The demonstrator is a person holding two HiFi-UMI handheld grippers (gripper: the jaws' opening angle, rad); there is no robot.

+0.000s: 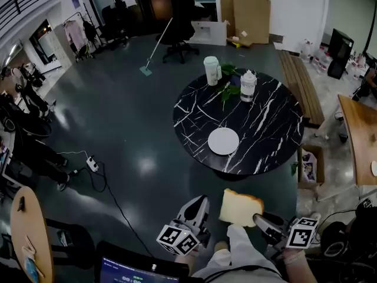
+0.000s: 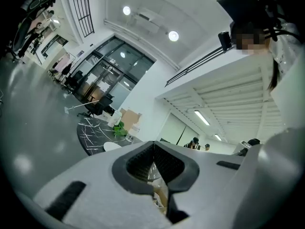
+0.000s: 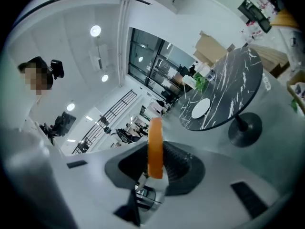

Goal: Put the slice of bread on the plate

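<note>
While the right tongs (image 1: 258, 218) clamped the slice of bread (image 1: 241, 207) well apart from the plate (image 1: 223, 141) on the table (image 1: 265, 122), the left tongs (image 1: 199, 203) were closed, empty.

The head view is dim and cool, with pale patches of glare on the glossy floor (image 1: 141, 167) and darkened, bent edges. The left gripper view and right gripper view are brighter, lit by round ceiling lights (image 2: 173, 36), strongly bowed by the wide lens, black at the corners.
</note>
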